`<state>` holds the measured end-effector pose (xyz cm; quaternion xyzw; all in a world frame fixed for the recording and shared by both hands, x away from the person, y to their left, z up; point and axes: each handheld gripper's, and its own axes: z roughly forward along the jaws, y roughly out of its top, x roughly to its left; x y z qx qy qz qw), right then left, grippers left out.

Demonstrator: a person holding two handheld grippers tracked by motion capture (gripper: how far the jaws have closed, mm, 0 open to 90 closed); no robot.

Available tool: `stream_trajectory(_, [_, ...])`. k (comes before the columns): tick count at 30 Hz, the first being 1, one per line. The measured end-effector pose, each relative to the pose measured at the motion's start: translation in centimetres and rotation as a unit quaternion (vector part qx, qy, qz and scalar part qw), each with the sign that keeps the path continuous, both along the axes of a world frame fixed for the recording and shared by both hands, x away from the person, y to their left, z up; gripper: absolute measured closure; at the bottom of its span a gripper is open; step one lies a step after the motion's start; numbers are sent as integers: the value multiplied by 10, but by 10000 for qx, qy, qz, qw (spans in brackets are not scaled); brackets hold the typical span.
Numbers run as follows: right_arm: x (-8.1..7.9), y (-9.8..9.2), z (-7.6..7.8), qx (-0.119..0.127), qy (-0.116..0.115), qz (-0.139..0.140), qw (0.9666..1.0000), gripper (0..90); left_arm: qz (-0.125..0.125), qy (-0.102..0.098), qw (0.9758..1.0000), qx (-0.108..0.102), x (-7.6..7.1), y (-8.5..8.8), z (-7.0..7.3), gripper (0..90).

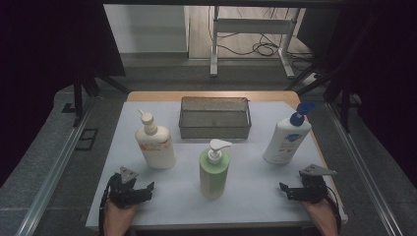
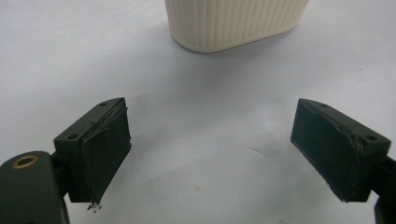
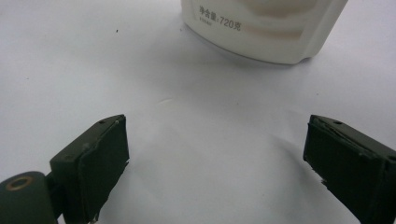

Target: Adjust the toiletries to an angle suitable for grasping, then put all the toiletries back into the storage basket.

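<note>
Three pump bottles stand on the white table top (image 1: 246,196): a cream one with an orange label (image 1: 156,143) at the left, a green one (image 1: 214,171) in the middle near the front, and a white one with a blue pump (image 1: 286,137) at the right. Behind them sits a metal mesh basket (image 1: 215,117). My left gripper (image 1: 142,189) rests near the front left, open and empty, and the cream bottle's ribbed base (image 2: 236,23) stands ahead of it (image 2: 212,154). My right gripper (image 1: 290,191) rests at the front right, open and empty (image 3: 217,168), facing the white bottle's base (image 3: 266,28).
The table's wooden edge (image 1: 211,96) shows behind the white top. Metal rails (image 1: 54,167) run along both sides of the table. A white frame with cables (image 1: 251,34) stands on the floor beyond.
</note>
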<state>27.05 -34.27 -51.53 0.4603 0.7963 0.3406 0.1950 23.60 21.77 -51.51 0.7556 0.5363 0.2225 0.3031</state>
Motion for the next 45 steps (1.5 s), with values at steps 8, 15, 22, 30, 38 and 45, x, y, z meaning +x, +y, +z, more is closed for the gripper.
stream_trajectory(8, [0, 0, 0, -1, 3, 31, 10000, 70, 8, 21, 10000, -19, 2, 1, -2, 121])
stream_trajectory(15, [1, 1, 0, 8, 15, 69, 10000, 71, 2, 20, 10000, 1, 2, 0, -3, 122])
stream_trajectory(22, [1, 1, 0, 32, 13, 122, 9999, 72, -14, 125, 9999, -27, 5, 1, -7, 122])
stream_trajectory(30, [0, 2, 1, 71, 7, 124, 9999, 74, -20, 195, 9997, -145, 6, 3, -8, 120])
stream_trajectory(38, [-1, 7, 4, 127, 111, 221, 9996, 137, -20, 194, 9997, -148, 6, 4, -8, 120])
stream_trajectory(45, [0, 9, 6, 186, 136, 333, 9992, 166, -20, 194, 9997, -148, 6, 3, -8, 120])
